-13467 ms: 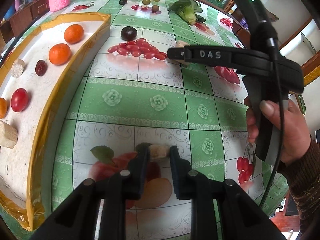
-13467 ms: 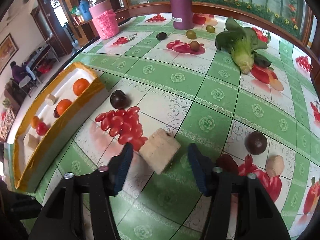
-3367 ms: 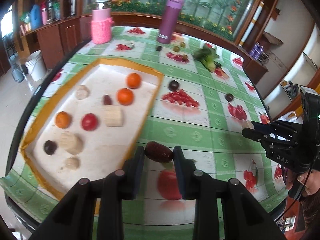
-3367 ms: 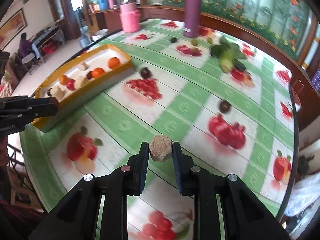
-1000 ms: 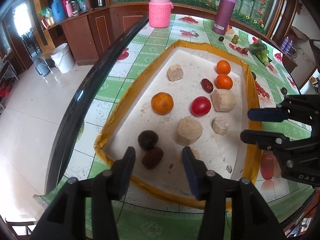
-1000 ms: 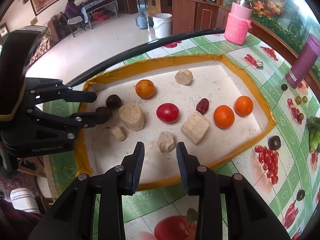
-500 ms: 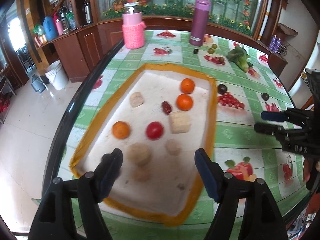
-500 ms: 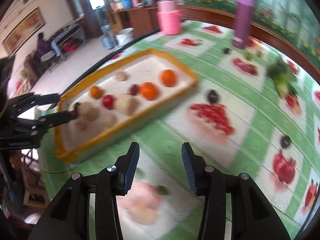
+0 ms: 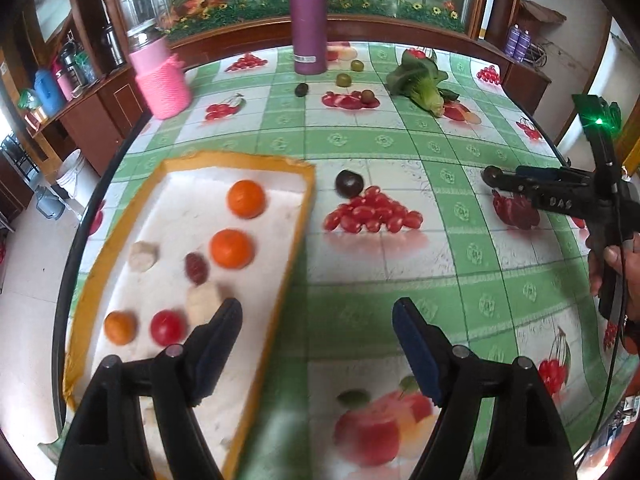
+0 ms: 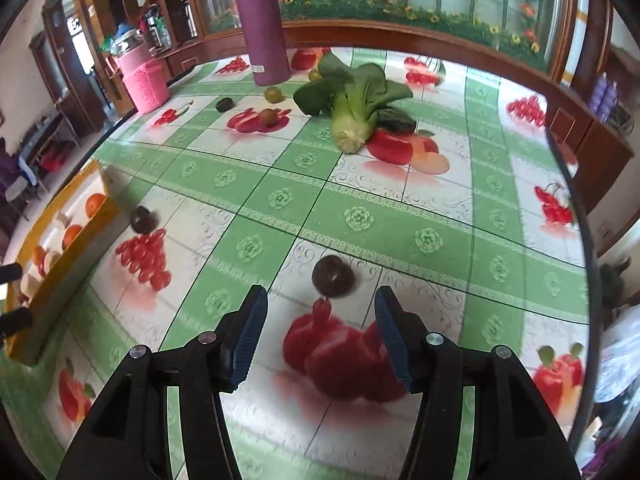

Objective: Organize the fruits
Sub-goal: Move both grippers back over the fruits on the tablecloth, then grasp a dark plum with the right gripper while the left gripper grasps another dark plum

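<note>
An orange-rimmed white tray [image 9: 296, 216] holds two oranges [image 9: 245, 198], a tomato [image 9: 168, 326], a red date [image 9: 196, 268] and beige chunks. It shows at the left edge of the right wrist view [image 10: 100, 210]. A dark plum [image 9: 349, 182] lies on the table just right of the tray, also in the right wrist view [image 10: 143, 219]. Another dark plum [image 10: 333, 276] lies just ahead of my open, empty right gripper [image 10: 320, 328]. My left gripper [image 9: 316, 340] is open and empty over the tray's right rim. The right gripper shows in the left wrist view [image 9: 496, 178].
A purple flask [image 9: 307, 20], a pink-wrapped jar [image 9: 160, 80], a bok choy [image 10: 352, 104], two green fruits [image 9: 343, 79] and small dark fruits [image 10: 224, 105] stand at the far side. The tablecloth bears printed fruit pictures. The table edge runs on the right.
Both grippers swung from over the tray towards the table's middle and right. The right gripper now faces a dark plum. Both jaws stand wider open.
</note>
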### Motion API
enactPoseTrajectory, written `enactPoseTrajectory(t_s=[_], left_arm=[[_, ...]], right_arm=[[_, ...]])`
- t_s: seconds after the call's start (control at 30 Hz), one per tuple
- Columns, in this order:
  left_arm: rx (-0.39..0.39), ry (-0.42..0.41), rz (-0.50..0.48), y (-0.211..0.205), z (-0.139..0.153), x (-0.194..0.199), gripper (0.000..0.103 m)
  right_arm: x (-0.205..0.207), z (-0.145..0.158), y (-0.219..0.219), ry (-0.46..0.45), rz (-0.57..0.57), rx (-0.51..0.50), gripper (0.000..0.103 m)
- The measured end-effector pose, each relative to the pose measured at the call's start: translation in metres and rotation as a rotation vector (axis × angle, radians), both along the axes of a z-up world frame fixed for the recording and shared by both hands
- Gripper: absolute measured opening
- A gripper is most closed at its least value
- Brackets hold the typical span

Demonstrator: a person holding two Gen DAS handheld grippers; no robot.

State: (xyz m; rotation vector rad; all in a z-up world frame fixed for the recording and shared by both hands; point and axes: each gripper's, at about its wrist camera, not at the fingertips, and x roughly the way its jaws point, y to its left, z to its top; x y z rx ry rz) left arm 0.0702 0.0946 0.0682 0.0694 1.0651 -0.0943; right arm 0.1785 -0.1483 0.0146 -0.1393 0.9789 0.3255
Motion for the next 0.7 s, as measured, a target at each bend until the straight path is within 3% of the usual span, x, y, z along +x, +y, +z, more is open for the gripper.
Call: enactPoseTrajectory(t_s=[0.1, 0.2, 0.3, 0.43, 0.7], left_arm=[[-0.014, 0.013, 0.003, -0.015, -0.006, 0.017, 0.08], [-0.031, 0.017, 0.011, -0.025, -0.012, 0.033, 0.08], [-0.068, 0.02, 0.032, -0.032, -0.018, 0.048, 0.08], [-0.105, 0.014, 0.064, -0.041, -0.028, 0.069, 0.079], [-0.085, -0.028, 0.13, -0.04, -0.049, 0.099, 0.063]], right_arm=[[0.011, -0.015, 0.005, 0.014, 0.02, -0.041, 0.055], [0.015, -0.018, -0.002, 0.006, 0.026, -0.023, 0.046], [0.018, -0.017, -0.001, -0.003, 0.062, -0.037, 0.027], [0.014, -0.016, -0.001, -0.024, 0.109, -0.04, 0.026], [0.008, -0.009, -0.012, -0.036, 0.152, 0.006, 0.027]])
